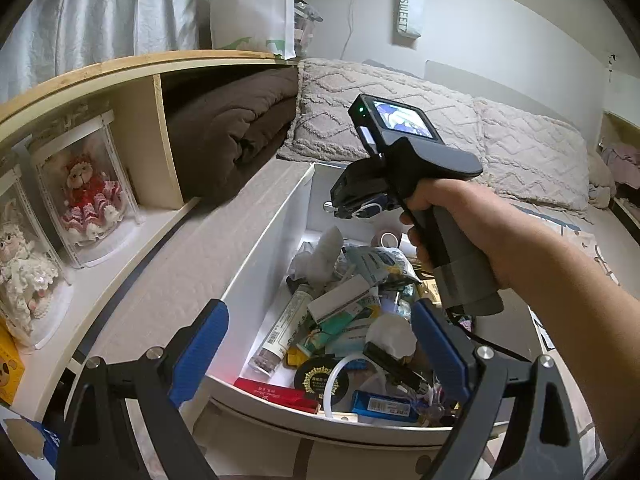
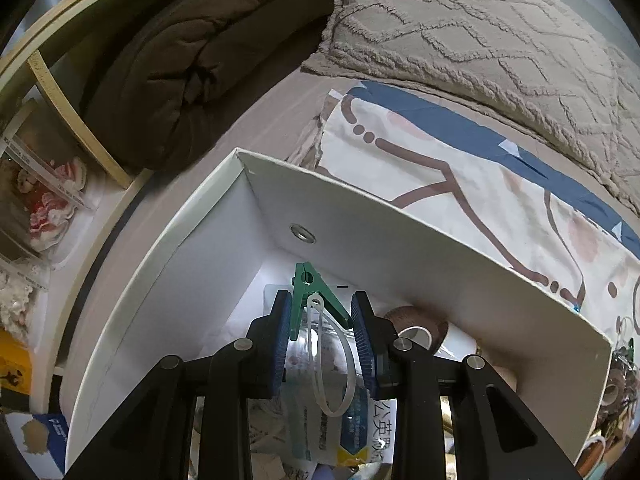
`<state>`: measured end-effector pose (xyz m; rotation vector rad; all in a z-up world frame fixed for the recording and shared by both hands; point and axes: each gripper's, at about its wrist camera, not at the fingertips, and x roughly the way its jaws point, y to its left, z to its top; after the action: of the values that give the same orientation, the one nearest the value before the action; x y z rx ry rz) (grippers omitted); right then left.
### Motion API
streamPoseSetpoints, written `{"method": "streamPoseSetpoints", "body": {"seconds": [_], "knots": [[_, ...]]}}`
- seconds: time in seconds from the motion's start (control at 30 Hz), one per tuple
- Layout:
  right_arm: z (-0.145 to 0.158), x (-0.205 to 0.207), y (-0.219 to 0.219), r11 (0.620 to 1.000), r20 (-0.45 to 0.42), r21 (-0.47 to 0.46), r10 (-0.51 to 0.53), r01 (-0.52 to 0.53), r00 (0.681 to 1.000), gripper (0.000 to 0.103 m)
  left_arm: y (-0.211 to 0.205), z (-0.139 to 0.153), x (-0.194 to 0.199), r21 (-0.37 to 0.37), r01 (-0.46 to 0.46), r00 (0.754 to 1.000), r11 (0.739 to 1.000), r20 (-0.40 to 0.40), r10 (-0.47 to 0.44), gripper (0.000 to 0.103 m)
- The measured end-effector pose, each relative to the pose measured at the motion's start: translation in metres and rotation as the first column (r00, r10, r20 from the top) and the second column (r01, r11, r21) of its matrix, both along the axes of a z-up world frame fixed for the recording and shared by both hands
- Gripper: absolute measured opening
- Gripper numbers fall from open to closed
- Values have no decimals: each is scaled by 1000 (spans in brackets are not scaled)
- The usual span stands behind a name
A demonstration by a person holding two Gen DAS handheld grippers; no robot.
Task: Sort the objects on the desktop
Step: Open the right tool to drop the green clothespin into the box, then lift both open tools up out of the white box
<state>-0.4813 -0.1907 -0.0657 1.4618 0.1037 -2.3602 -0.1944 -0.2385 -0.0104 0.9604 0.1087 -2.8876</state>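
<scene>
A white cardboard box (image 1: 272, 232) on the bed holds several loose items: tubes, small cartons, a red pack (image 1: 276, 394), a blue pack (image 1: 382, 405). My left gripper (image 1: 320, 320) hangs open above the box's near end with nothing between its blue pads. In a person's hand, my right gripper (image 1: 352, 210) points down over the far end of the box. In the right wrist view, the right gripper (image 2: 320, 304) is shut on a green plastic clip (image 2: 306, 292) with a white loop (image 2: 334, 360) hanging from it. It is held above a plastic pouch (image 2: 356, 428) near the box's far wall (image 2: 360, 240).
A brown tape roll (image 2: 416, 326) lies in the box's far corner. A wooden shelf (image 1: 132, 148) on the left holds dolls in clear cases (image 1: 86, 196) and a folded brown blanket (image 1: 228, 132). Knitted pillows (image 1: 400, 120) lie behind the box and a patterned sheet (image 2: 460, 184) beside it.
</scene>
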Motion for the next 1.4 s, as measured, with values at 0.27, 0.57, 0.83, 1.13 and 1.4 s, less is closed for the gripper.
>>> {"method": "streamPoseSetpoints", "body": {"seconds": [0.27, 0.57, 0.83, 1.13, 1.4], "knots": [[4, -1, 0, 999, -18, -53, 12, -13, 1000, 31, -2, -1, 1, 2, -3, 1000, 1000, -4, 3, 93], [5, 10, 9, 999, -27, -28, 25, -26, 999, 83, -1, 0, 0, -8, -3, 1000, 1000, -1, 3, 93], [7, 28, 19, 997, -59, 34, 70, -68, 996, 92, 5, 3, -1, -21, 3, 1000, 1000, -3, -3, 93], [20, 57, 26, 990, -130, 59, 133, -126, 983, 93, 6, 4, -1, -22, 1, 1000, 1000, -5, -1, 93], [43, 89, 45, 987, -220, 5, 160, -163, 962, 93, 5, 7, 1, -33, -13, 1000, 999, -6, 13, 93]]}}
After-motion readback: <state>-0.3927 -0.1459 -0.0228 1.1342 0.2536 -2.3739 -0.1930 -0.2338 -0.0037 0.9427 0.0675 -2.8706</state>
